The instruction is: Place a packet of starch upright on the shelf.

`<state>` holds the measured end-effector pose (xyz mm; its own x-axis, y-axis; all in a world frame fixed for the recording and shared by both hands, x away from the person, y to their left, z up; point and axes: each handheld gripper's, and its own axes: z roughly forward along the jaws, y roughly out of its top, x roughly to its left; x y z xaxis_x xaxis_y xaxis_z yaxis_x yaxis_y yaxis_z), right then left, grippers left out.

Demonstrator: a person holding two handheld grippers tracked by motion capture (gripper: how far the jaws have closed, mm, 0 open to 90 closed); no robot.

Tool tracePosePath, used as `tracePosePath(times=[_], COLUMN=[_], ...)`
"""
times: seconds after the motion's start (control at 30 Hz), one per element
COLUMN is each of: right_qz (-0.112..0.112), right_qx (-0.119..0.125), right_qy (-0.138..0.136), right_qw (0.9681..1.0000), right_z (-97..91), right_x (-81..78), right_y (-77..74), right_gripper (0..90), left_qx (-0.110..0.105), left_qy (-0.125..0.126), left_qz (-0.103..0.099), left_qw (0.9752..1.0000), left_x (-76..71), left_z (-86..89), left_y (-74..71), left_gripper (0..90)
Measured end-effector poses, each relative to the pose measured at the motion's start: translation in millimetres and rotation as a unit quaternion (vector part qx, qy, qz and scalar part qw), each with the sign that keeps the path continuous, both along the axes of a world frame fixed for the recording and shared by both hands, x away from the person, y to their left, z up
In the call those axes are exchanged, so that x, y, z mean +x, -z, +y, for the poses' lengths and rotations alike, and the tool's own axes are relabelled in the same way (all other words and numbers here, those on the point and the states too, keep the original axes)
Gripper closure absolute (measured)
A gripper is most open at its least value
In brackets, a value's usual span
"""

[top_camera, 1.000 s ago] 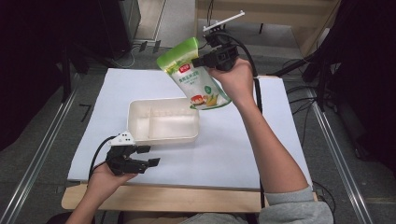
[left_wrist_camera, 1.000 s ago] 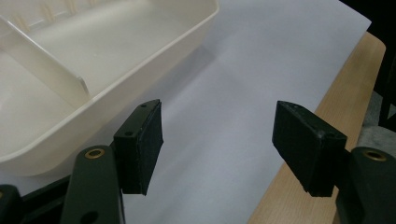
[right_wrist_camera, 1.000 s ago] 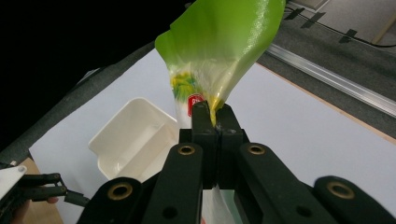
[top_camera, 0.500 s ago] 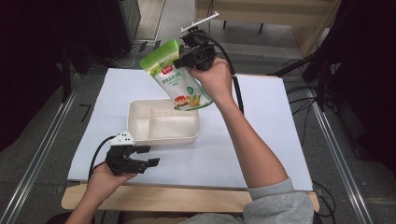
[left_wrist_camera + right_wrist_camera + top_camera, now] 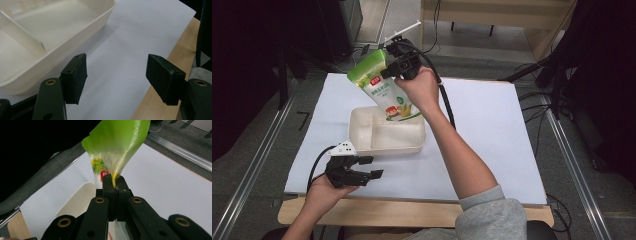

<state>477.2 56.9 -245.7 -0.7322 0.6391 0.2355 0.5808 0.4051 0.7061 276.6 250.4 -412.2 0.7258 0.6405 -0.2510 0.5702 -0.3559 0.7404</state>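
A green and white snack bag (image 5: 382, 90) hangs tilted over the cream two-compartment tray (image 5: 362, 131), its lower end over the tray's right compartment. My right gripper (image 5: 388, 71) is shut on the bag's upper edge; in the right gripper view the jaws pinch the green foil (image 5: 117, 150) at the right gripper (image 5: 115, 185). My left gripper (image 5: 371, 167) rests near the table's front left, below the tray, jaws open with nothing between them. In the left gripper view the left gripper (image 5: 116, 77) stands over white paper, beside the tray wall (image 5: 75, 42).
A white sheet (image 5: 492, 130) covers the table, with a wooden edge (image 5: 412, 212) at the front. Metal rails (image 5: 257, 165) run along both sides. Cables (image 5: 542, 95) lie on the floor at the right.
My right gripper has carried the bag to the left and slightly down, so its lower end now hangs over the tray. The left gripper has stayed in place.
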Motion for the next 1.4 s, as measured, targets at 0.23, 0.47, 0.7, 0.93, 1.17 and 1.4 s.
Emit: tracePosePath(times=[0.23,0.47,0.7,0.93,1.17,1.4], right_qz=[0.009,0.024,0.039,0.025,0.011,0.021], right_qx=[0.003,-0.031,-0.006,0.009,0.015,0.017], right_qy=[-0.015,-0.025,-0.015,-0.008,0.005,0.018], right_qw=[0.9998,0.9989,0.9991,0.9996,0.9998,0.9995], right_z=[22.5,23.8,-1.0,-22.0,-42.7,-63.1], right_x=[-3.5,-5.1,-0.1,1.4,3.5,4.0], right_y=[20.2,59.9,84.4,92.0,101.8,111.7], right_gripper=[90.0,90.0,90.0,90.0,89.9,89.6], left_qx=[0.000,0.001,0.003,0.005,0.007,0.008], left_qy=[-0.001,0.002,0.001,0.002,0.002,0.002], left_qz=[-0.001,-0.001,0.000,0.000,0.001,0.001], left_qw=[1.0000,1.0000,1.0000,1.0000,1.0000,1.0000], left_x=[-0.3,-0.2,-0.1,-0.2,-0.2,0.0], left_z=[0.2,-0.3,-1.1,-1.2,-1.3,-1.3], left_y=[-0.3,-0.4,0.2,0.2,0.2,0.5], left_gripper=[34.0,33.8,33.8,33.8,33.8,33.8])
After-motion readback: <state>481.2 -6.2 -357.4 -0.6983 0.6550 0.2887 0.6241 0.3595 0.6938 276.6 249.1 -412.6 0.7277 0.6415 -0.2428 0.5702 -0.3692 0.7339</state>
